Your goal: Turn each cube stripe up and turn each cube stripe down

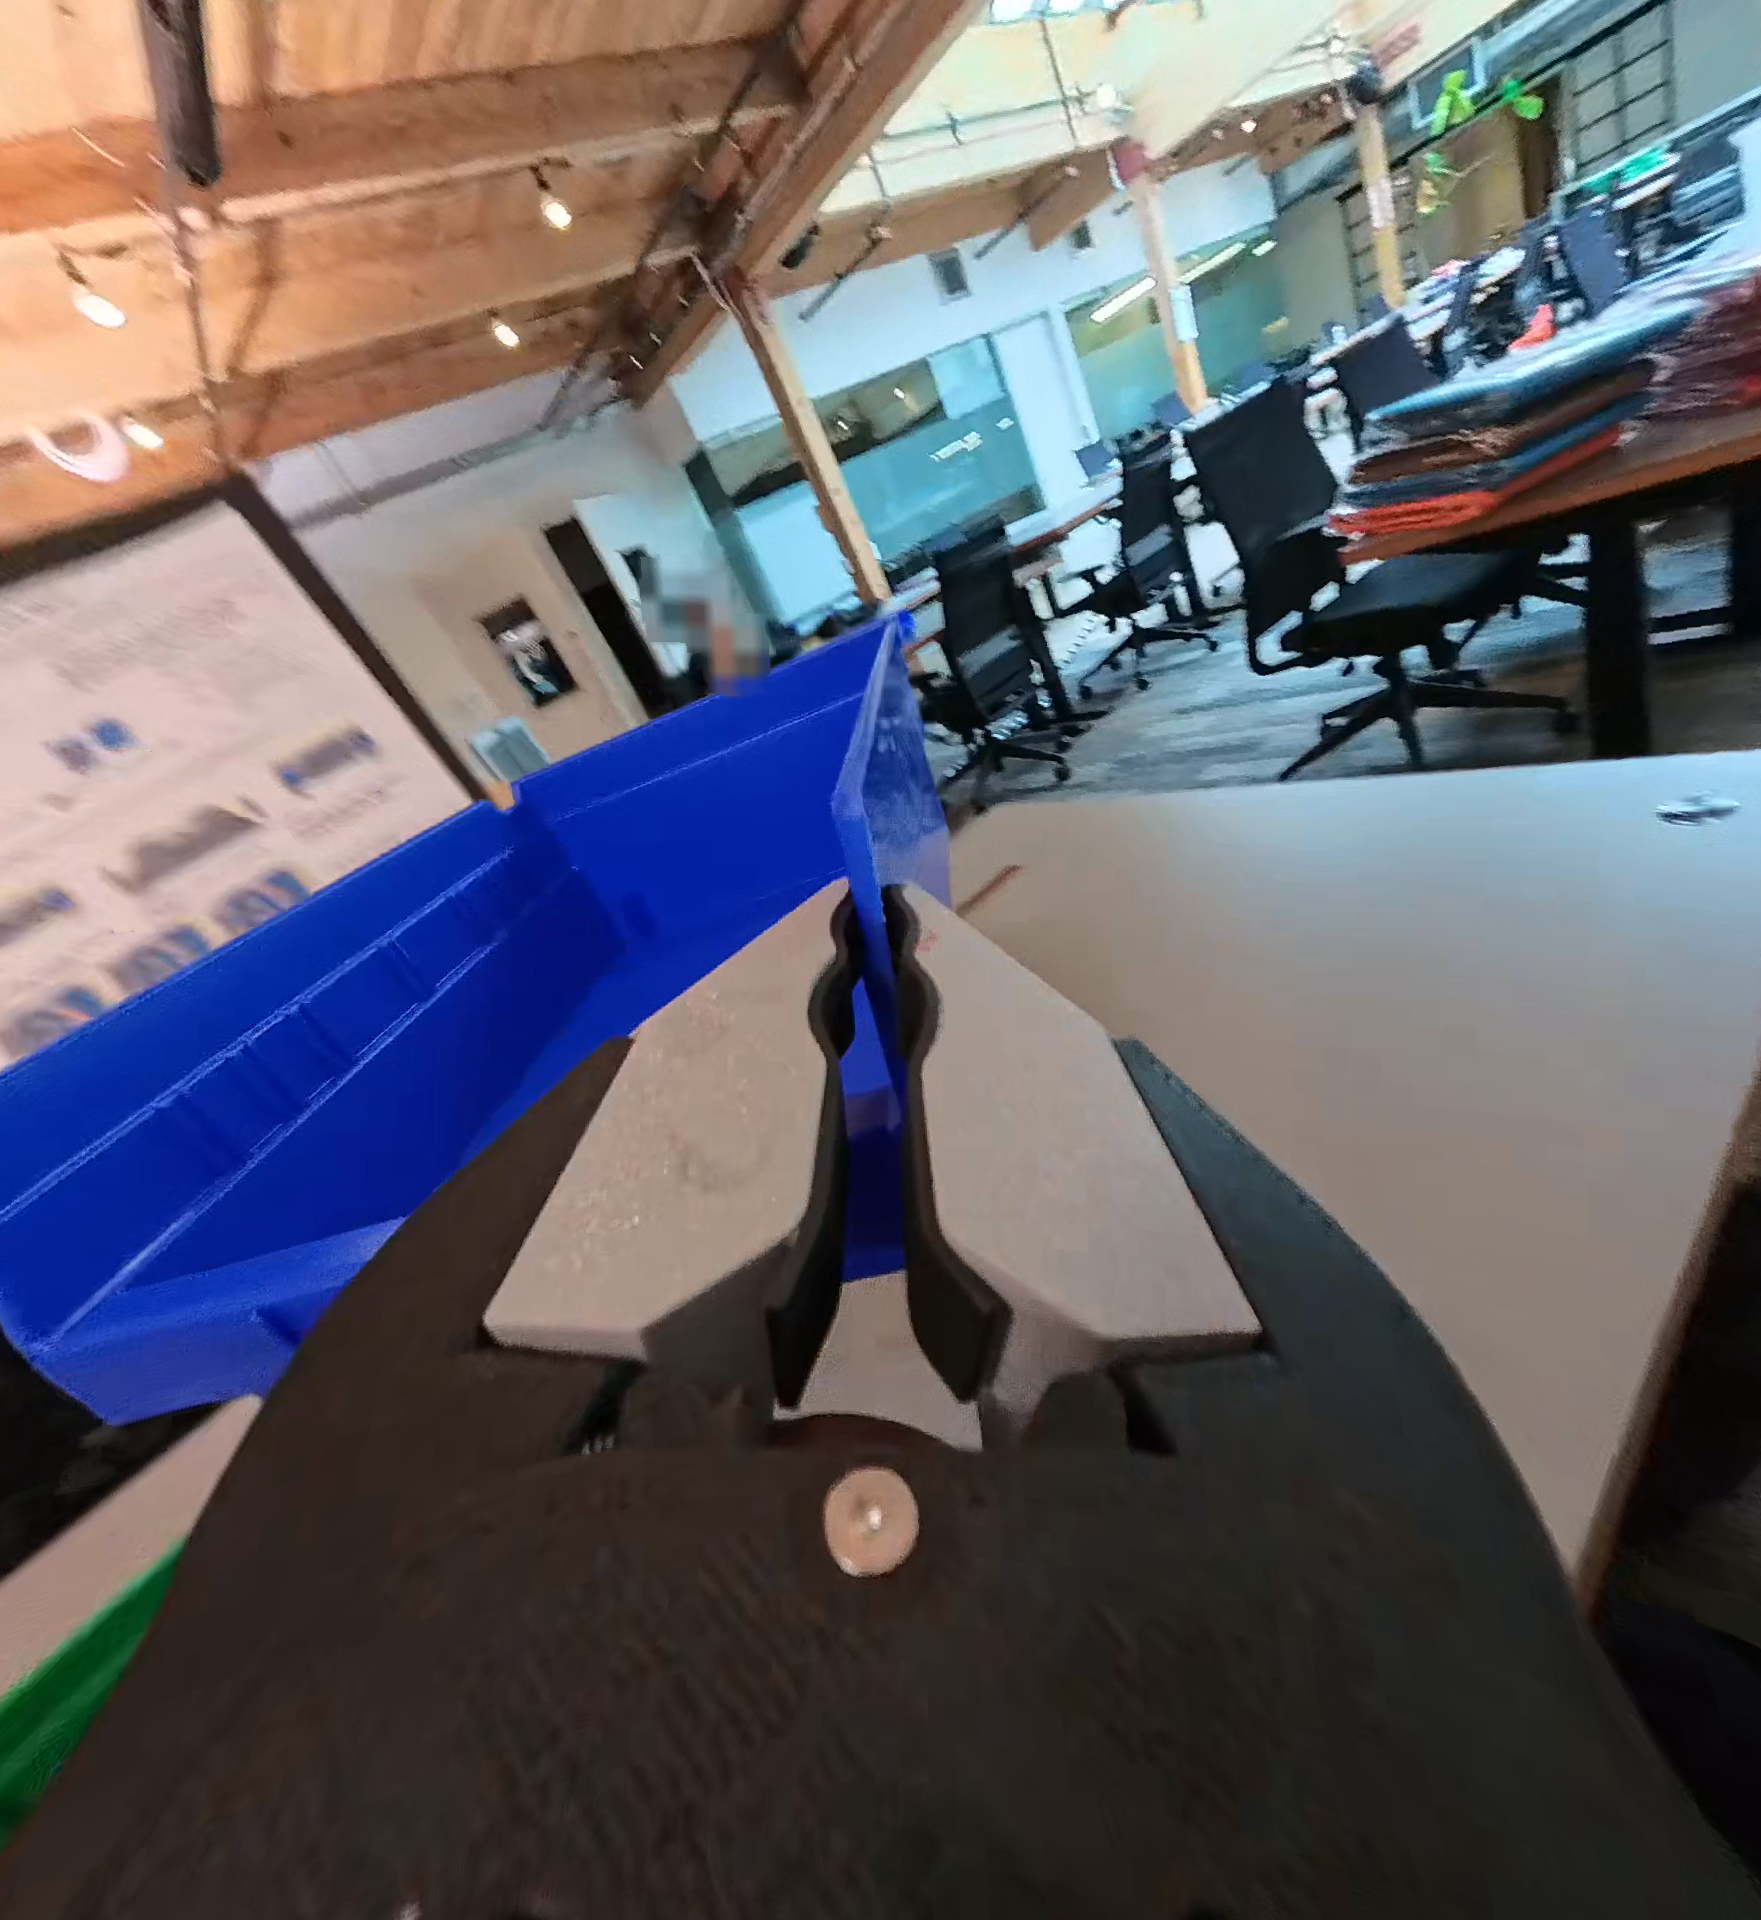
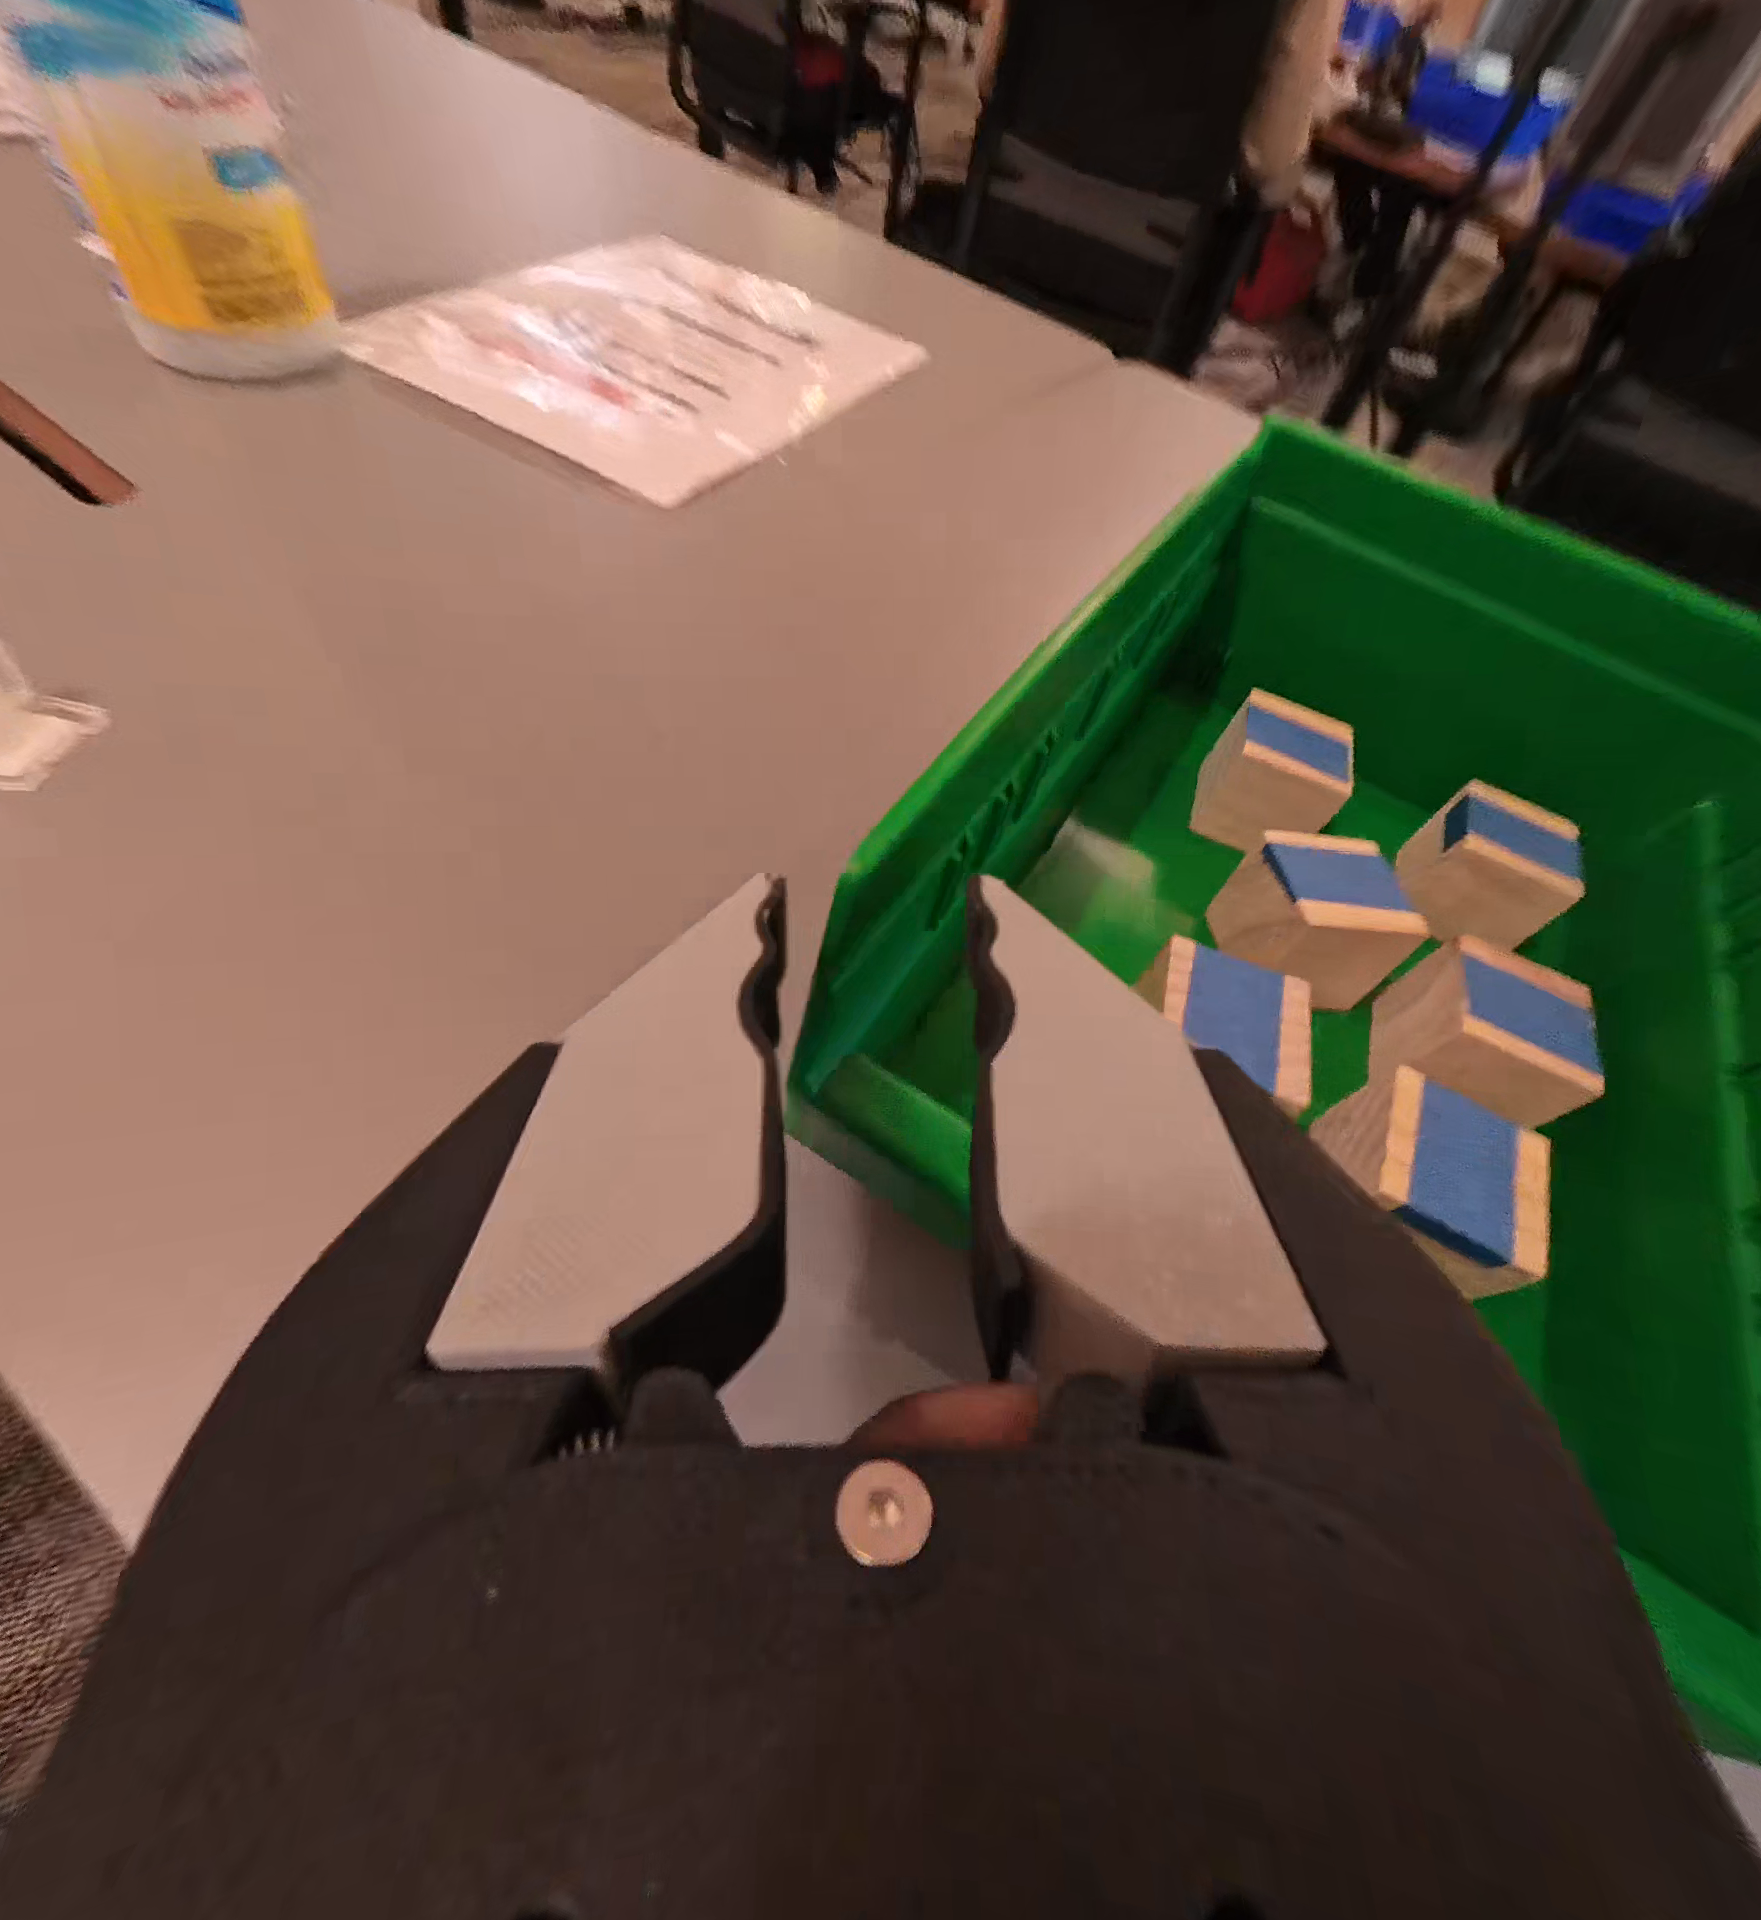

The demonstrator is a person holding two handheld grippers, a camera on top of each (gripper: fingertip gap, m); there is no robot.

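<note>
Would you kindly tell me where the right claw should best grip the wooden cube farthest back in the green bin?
Probably from above, across its two bare wooden side faces. The farthest cube sits stripe up in the green bin, standing apart from the others; the right claw is open.

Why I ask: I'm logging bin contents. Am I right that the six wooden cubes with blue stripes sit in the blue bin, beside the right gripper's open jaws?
Not quite. The six striped cubes sit in the green bin, not the blue one, as the right wrist view shows. The rest holds: the right gripper has its jaws open beside that bin.
</note>
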